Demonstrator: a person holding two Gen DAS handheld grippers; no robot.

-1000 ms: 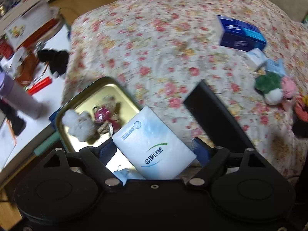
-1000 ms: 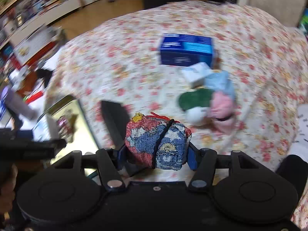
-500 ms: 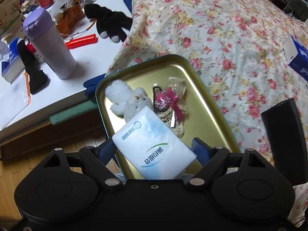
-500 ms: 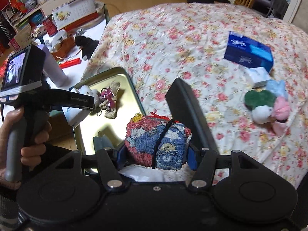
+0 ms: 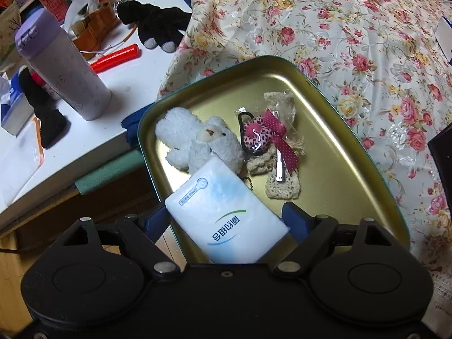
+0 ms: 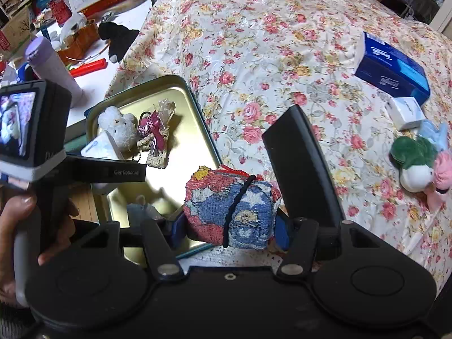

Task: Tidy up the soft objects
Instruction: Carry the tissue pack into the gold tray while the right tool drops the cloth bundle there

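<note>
The sorting looks partly done. The gold metal tray (image 5: 353, 152), shallow with rounded corners and a teal rim, lies at the edge of the bed (image 5: 353, 28) and already holds a fluffy white plush (image 5: 195, 138), a pink spotted charm (image 5: 255, 138) with a ribbon bow, and a coarse knitted beige strip (image 5: 284, 189) under it.

The left hand-held gripper (image 5: 227, 220) is closed on a tissue pack (image 5: 226, 214), a smooth, glossy white plastic packet that gives a little under the pads; it hangs over the near left part of the tray, just beside the plush. I judge it is about to be let go there.

The right hand-held gripper (image 6: 228, 226) is closed on a towel roll (image 6: 230, 206), a chunky terry bundle in red, blue and yellow, bound by a thin black elastic. It hovers near the tray's right corner, not yet over open floor of the tray.

Left on the floral bedspread, well apart from the tray: a green and white plush (image 6: 414, 161) against a pink one (image 6: 442, 169), with something pale blue behind them. A blue box (image 6: 392, 67), a small white box (image 6: 405, 113) and a flat black slab (image 6: 299, 169) look rigid, so probably stay out.
</note>
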